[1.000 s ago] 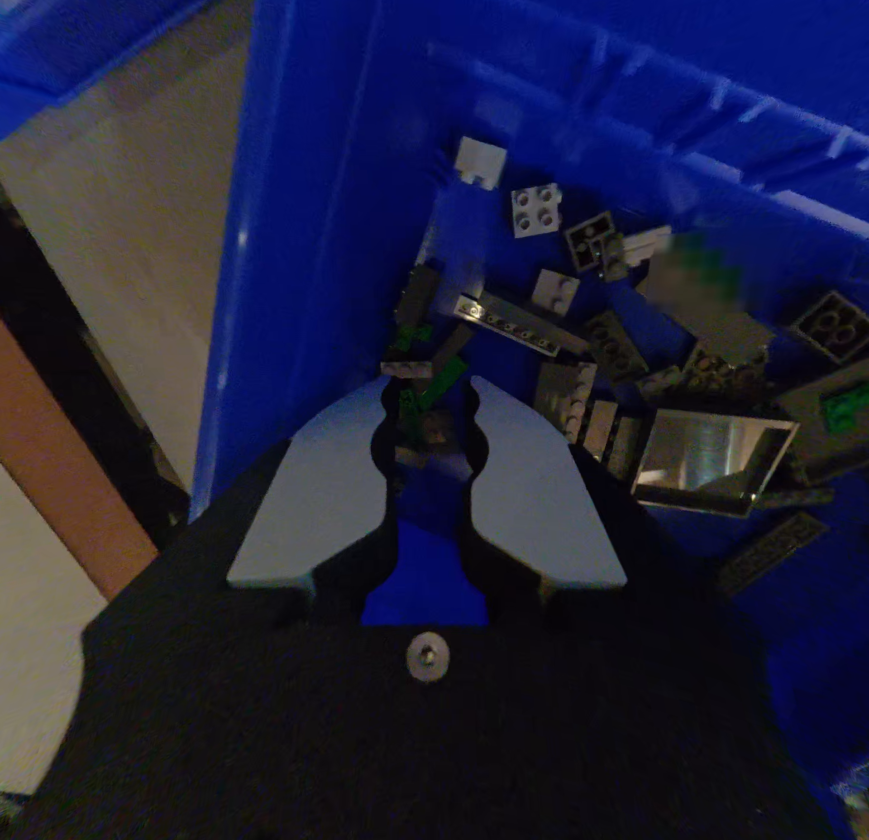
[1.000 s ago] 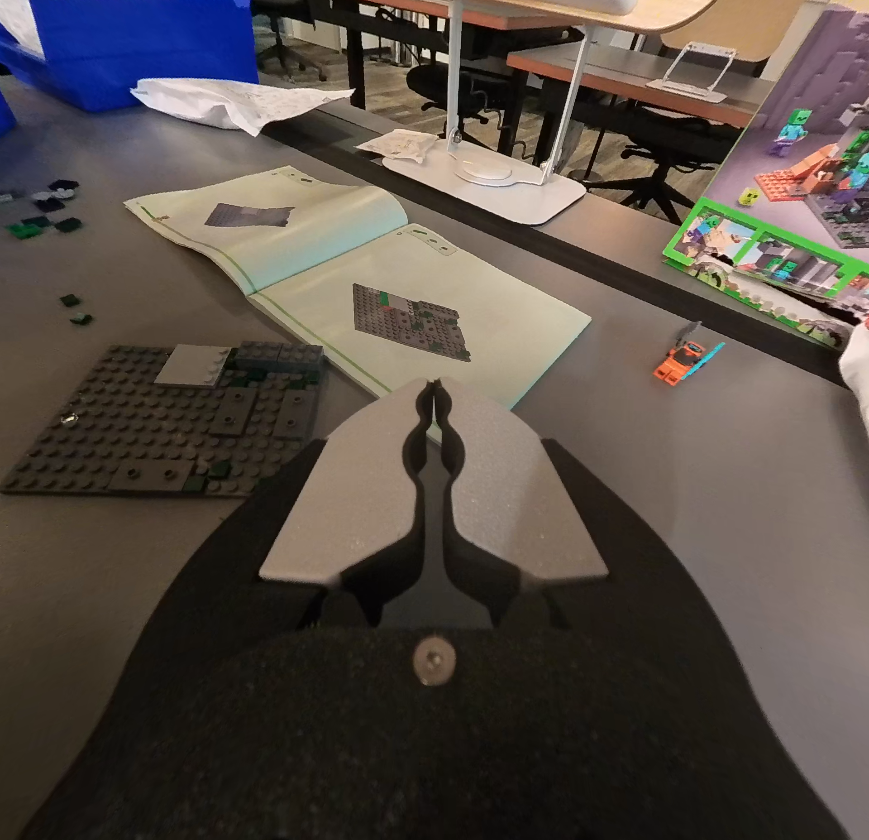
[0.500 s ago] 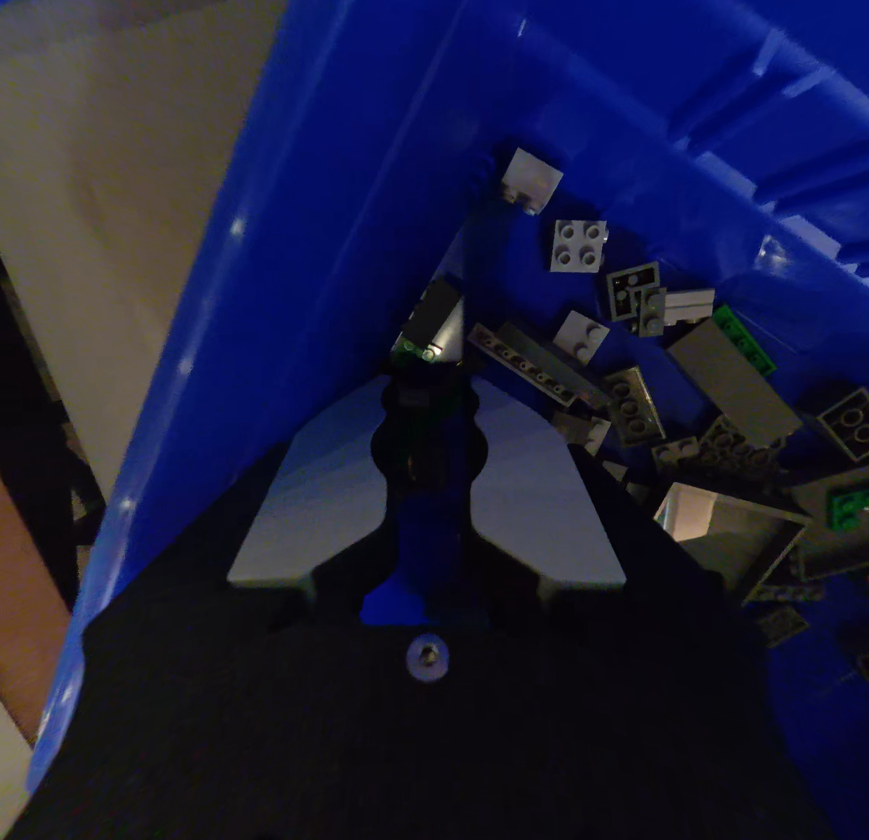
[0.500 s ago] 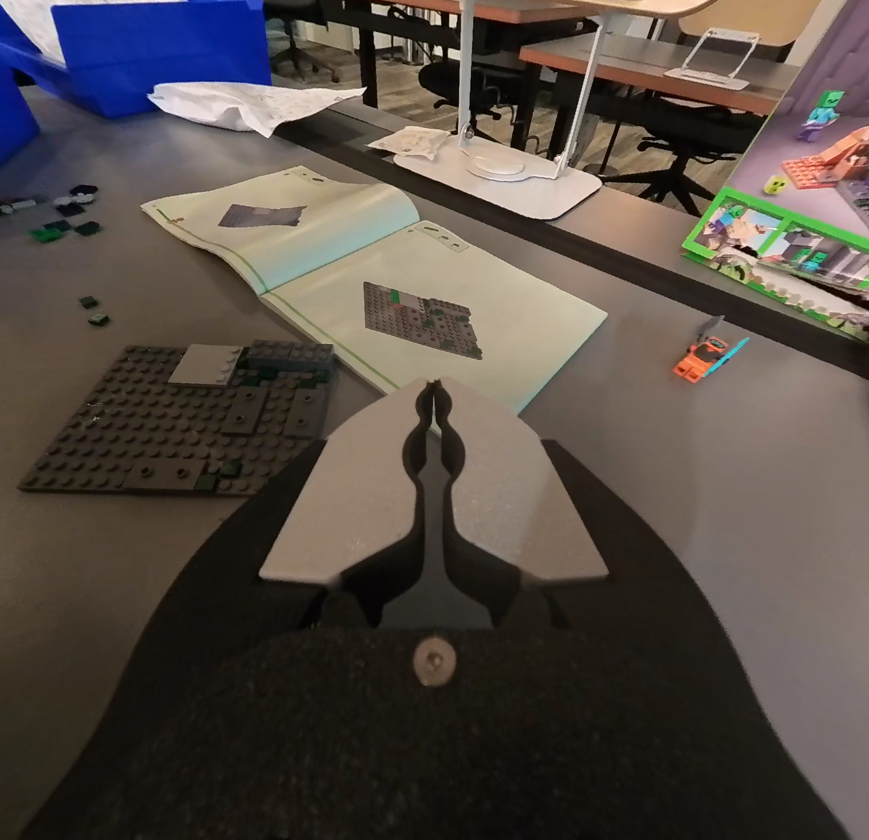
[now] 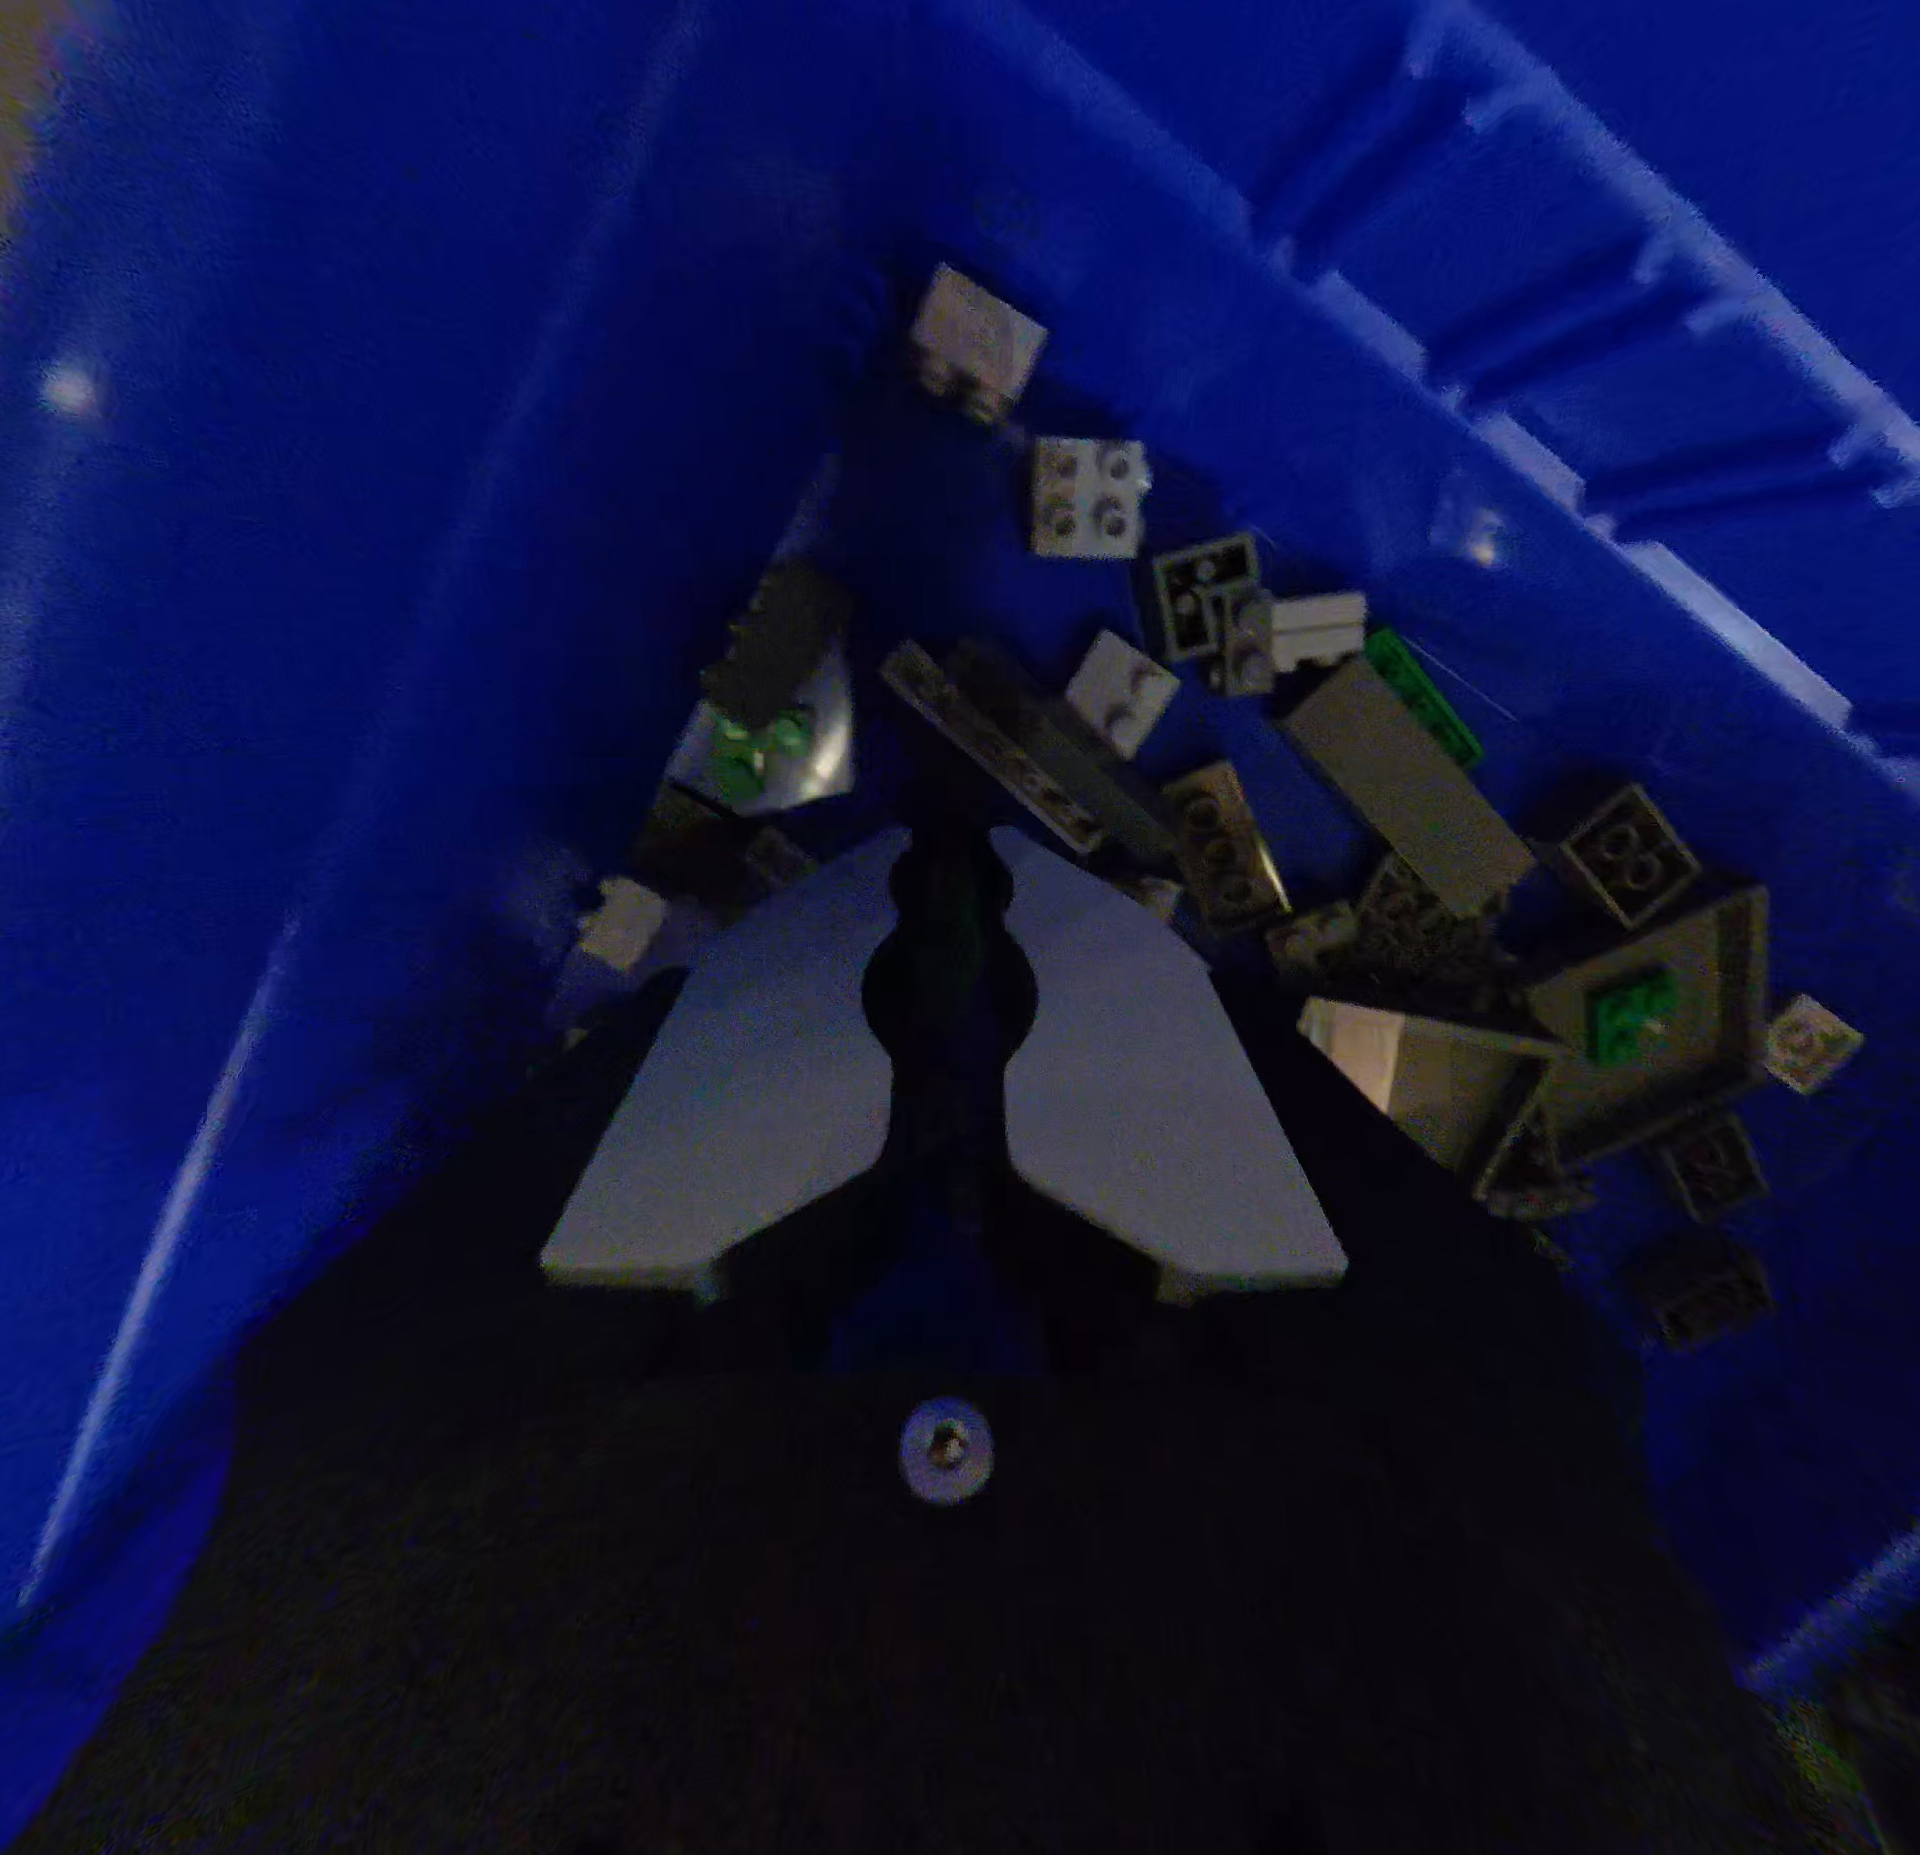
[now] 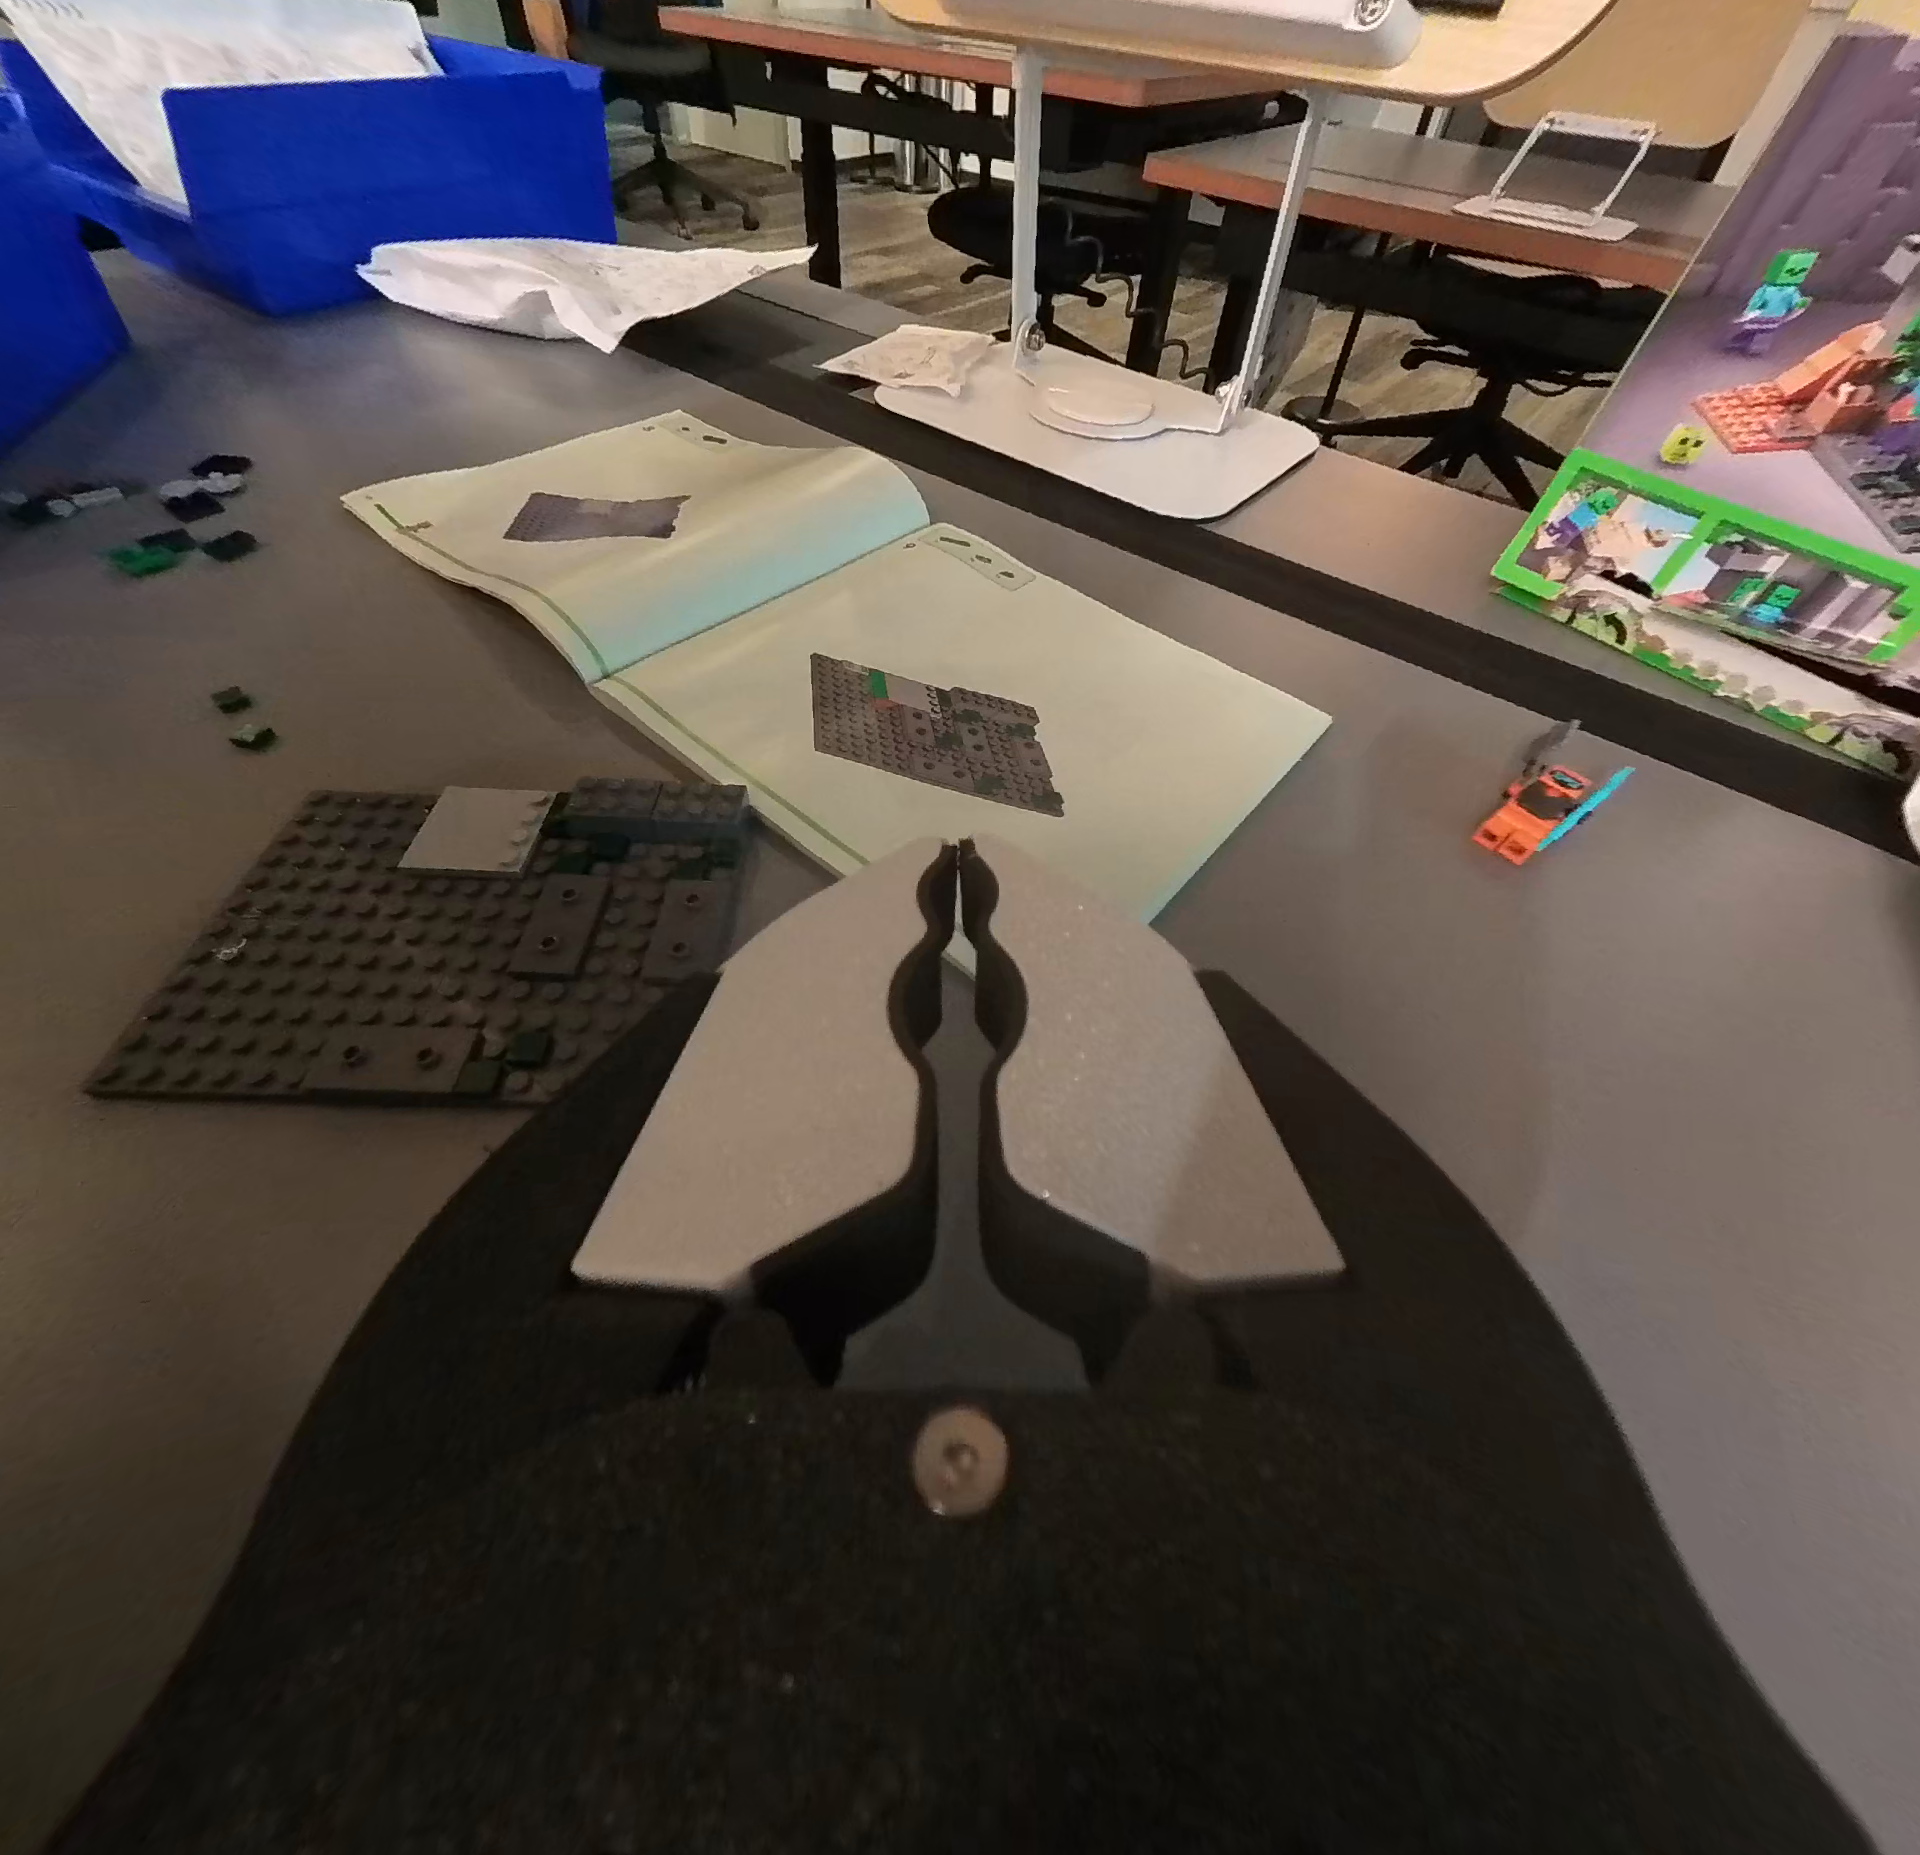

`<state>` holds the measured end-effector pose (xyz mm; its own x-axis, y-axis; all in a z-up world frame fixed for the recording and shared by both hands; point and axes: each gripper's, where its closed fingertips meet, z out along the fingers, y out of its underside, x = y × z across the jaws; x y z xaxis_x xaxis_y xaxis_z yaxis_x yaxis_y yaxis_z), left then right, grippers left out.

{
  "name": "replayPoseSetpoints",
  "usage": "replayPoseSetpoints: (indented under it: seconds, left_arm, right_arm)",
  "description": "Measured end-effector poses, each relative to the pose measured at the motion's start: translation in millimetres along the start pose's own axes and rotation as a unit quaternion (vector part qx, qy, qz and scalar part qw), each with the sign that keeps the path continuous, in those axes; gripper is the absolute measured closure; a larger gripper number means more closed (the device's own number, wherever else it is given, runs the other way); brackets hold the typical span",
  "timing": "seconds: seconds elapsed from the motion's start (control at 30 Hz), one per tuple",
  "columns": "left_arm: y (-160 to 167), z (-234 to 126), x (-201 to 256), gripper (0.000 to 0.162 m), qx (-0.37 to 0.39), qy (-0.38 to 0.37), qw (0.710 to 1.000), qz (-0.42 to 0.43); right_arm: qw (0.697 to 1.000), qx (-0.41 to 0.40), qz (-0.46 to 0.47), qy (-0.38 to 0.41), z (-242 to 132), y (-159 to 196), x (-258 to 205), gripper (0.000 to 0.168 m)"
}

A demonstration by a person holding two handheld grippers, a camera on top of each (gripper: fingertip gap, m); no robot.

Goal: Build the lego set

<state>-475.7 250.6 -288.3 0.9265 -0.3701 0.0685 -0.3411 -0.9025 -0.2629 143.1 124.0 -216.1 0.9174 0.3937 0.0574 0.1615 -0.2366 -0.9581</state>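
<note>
My left gripper [image 5: 948, 839] reaches down into a blue bin [image 5: 436, 475] of loose lego pieces. Its jaws stand narrowly apart around a dark piece with a faint green edge [image 5: 961, 932], which is hard to make out in the dim light. Light grey bricks [image 5: 1086, 496], a long dark plate [image 5: 1023, 756] and a green-studded piece [image 5: 758, 756] lie just ahead. My right gripper [image 6: 956, 847] is shut and empty above the table, by the open instruction booklet [image 6: 831, 642]. The dark grey baseplate [image 6: 343, 974] with several plates on it lies to its left.
Small loose pieces [image 6: 156, 527] lie at the table's far left near blue bins [image 6: 384, 184]. An orange minifigure part [image 6: 1538, 818], the set's box [image 6: 1766, 455], a white lamp base [image 6: 1101, 423] and crumpled paper [image 6: 571, 278] stand further back. Tip to tip, the grippers are about 65 cm apart. To the dark grey baseplate [image 6: 343, 974]: right tips about 15 cm, left tips about 50 cm.
My left gripper has pushed deeper into the bin's corner and its jaws have narrowed to about half their gap. My right gripper has drifted slightly, staying shut.
</note>
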Motion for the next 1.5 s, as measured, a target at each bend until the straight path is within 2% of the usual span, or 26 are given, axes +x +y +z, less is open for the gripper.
replayPoseSetpoints:
  seconds: [0.1, 0.3, 0.53, 0.77, 1.1, 1.5]
  left_arm:
    - [2.3, -9.9, 9.0, 0.153, 0.007, 0.009, 1.000, 0.020]
    - [-5.3, -52.2, 31.9, 0.153, 0.075, 0.037, 0.996, 0.042]
    - [-2.7, -90.2, 62.4, 0.138, 0.140, 0.092, 0.985, 0.050]
    - [-3.6, -128.9, 37.7, 0.137, 0.200, 0.026, 0.978, 0.048]
    - [11.3, -122.2, 16.2, 0.129, 0.195, 0.003, 0.980, 0.043]
    - [18.1, -106.0, 12.8, 0.109, 0.170, -0.015, 0.981, 0.094]
  right_arm:
    - [1.000, -0.001, 0.001, 0.001, 0.2, 0.6, 0.5, 0.168]
    - [1.000, -0.006, 0.001, 0.000, 1.9, 3.0, 0.1, 0.168]
    - [1.000, -0.011, -0.001, 0.000, 3.5, 5.1, -0.6, 0.168]
    - [1.000, -0.014, -0.002, -0.001, 4.7, 6.5, -1.5, 0.168]
    - [1.000, -0.016, -0.006, 0.004, 5.7, 7.1, -1.0, 0.168]
    - [1.000, -0.022, -0.011, 0.014, 7.6, 9.5, 0.5, 0.168]
